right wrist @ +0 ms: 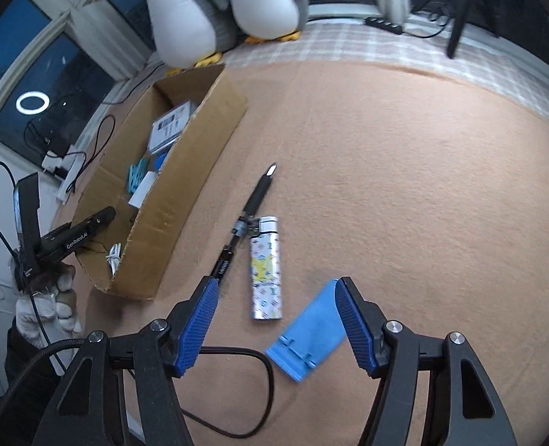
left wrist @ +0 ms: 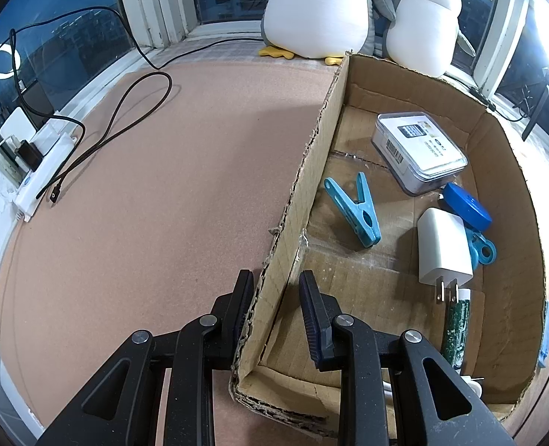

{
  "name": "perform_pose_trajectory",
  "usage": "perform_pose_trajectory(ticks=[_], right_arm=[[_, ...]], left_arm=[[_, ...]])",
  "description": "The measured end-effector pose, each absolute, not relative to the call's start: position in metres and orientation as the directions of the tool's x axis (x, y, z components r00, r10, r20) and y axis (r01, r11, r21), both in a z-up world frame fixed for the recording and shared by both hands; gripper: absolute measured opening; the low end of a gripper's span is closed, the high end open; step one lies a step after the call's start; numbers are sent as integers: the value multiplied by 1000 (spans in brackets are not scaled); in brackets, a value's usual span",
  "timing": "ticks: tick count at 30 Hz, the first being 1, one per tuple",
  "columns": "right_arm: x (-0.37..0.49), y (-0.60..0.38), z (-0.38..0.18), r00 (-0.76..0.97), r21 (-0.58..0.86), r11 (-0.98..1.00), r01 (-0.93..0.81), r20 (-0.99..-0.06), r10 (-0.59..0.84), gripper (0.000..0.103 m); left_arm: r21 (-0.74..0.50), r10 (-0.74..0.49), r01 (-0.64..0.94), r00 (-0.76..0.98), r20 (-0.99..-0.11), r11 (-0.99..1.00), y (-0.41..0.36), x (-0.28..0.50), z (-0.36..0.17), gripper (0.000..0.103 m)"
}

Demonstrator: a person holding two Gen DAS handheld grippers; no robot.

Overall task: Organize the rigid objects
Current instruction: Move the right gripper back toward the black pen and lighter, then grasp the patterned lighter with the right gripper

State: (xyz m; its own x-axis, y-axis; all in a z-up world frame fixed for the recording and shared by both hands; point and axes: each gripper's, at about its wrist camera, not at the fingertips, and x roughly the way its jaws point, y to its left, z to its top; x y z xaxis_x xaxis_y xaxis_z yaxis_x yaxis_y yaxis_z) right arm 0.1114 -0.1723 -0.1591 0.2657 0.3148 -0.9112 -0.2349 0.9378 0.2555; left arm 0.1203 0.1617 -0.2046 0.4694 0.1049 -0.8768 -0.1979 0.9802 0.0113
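Observation:
My left gripper point(left wrist: 276, 282) straddles the near left wall of the cardboard box point(left wrist: 311, 171); the left finger touches the wall, the right stands apart inside. In the box lie a clear plastic case point(left wrist: 419, 148), a blue clothespin point(left wrist: 352, 210), a white charger point(left wrist: 443, 247), a blue round thing point(left wrist: 467, 206) and a green tube point(left wrist: 456, 329). My right gripper point(right wrist: 274, 304) is open above the tan mat, over a patterned lighter point(right wrist: 265, 271), a black pen point(right wrist: 248, 212) and a blue plastic piece point(right wrist: 309, 330). The box also shows in the right wrist view point(right wrist: 185, 186).
Two plush penguins point(left wrist: 319, 7) sit by the window behind the box. A white power strip point(left wrist: 40, 163) with black cables point(left wrist: 126, 111) lies at the left. A black cable point(right wrist: 244, 390) loops under my right gripper. A tripod point(right wrist: 460, 11) stands far right.

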Motion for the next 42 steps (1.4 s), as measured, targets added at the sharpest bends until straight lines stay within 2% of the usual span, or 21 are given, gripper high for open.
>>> perform_pose_trajectory(ticks=[7,16,21,24,26,33,42], right_arm=[[121,-146,-180,214,169,935,-310,-946,242,49],[121,-137,-195,179,97,928,-360,-969,170,44],[120,-130,-198,187,39,919,-393,-975,121,38],[121,-128,-199,192,11,914,-405,-977,97,32],[124,-127,-199,197,-6,912,-409,-977,82,22],[143,-135,-196,220,-27,916,-400,-973,67,21],[165,-161,-188,261,38,952,-304,-958,121,21]], left_arm=[[6,103,-204,470,-876,979,162,118,-205,28],[7,104,-204,470,-876,979,161,118,-205,28],[5,103,-205,470,-876,979,161,118,-205,28],[6,104,-205,470,-876,979,161,118,-205,28],[6,104,-205,470,-876,979,161,118,-205,28],[3,102,-206,470,-877,978,161,119,-206,28],[0,101,-208,470,-877,978,162,119,-206,28]])
